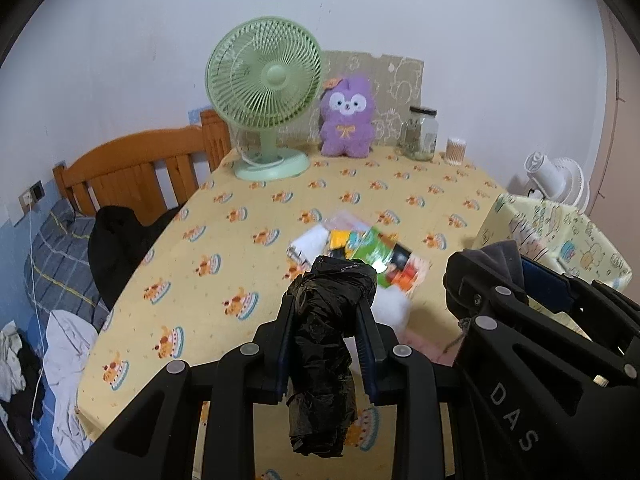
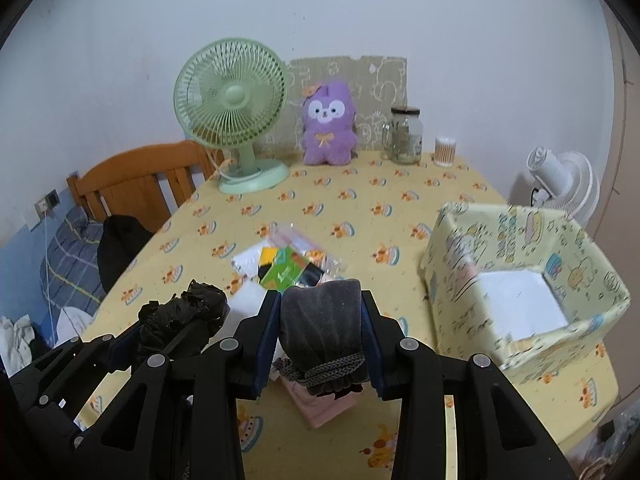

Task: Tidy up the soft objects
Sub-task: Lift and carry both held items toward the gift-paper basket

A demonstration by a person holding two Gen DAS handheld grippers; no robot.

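2 soft things are off the bench (image 2: 360, 200), each clamped in a hand-held gripper. Left hand-held gripper (image 1: 326, 312) pinches a crumpled black bag (image 1: 324, 344) between its pads; the bag's tail hangs below the fingers. Right hand-held gripper (image 2: 320, 320) squeezes a grey pouch (image 2: 320, 320) with a knit cord around its neck. Ahead on the yellow cloth lie a pile of packets (image 2: 288, 264) and a white wad (image 1: 390, 306). At the right stands a patterned box (image 2: 592, 248), open on top. Against the wall stand a green fan (image 1: 264, 92), a purple plush (image 1: 348, 118), a jar (image 1: 420, 132) and a tub of swabs (image 1: 456, 151).
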